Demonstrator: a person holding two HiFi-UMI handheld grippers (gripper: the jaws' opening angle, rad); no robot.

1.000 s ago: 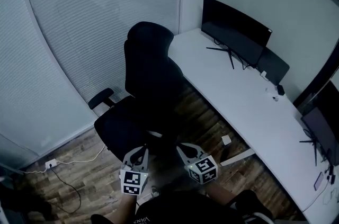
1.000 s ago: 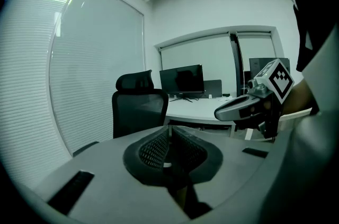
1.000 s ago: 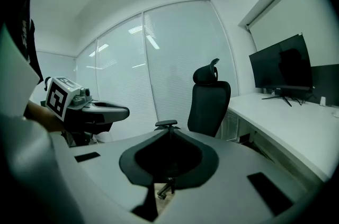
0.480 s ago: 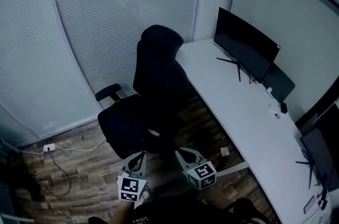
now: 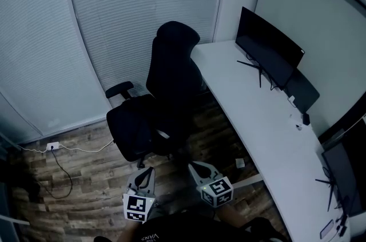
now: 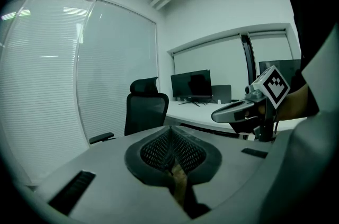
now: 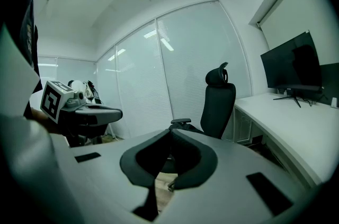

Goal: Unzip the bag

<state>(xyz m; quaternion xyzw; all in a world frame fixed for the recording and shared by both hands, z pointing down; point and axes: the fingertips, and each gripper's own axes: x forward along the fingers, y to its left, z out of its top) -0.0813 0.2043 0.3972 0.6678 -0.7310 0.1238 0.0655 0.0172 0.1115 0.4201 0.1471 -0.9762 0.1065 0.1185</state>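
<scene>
Black bag (image 5: 161, 123), barely discernible, lies on the chair (image 5: 174, 58) seat.

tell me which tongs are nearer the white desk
Right. The right tongs are on the desk's side, short of its edge; the left tongs are farther out, beyond them.

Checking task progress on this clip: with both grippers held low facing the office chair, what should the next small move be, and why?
Probably sweep the view to find the bag first. No bag shows in any view: only the chair, the desk and its monitor. The left gripper and right gripper are both shut and empty, so nothing can be unzipped yet.
</scene>
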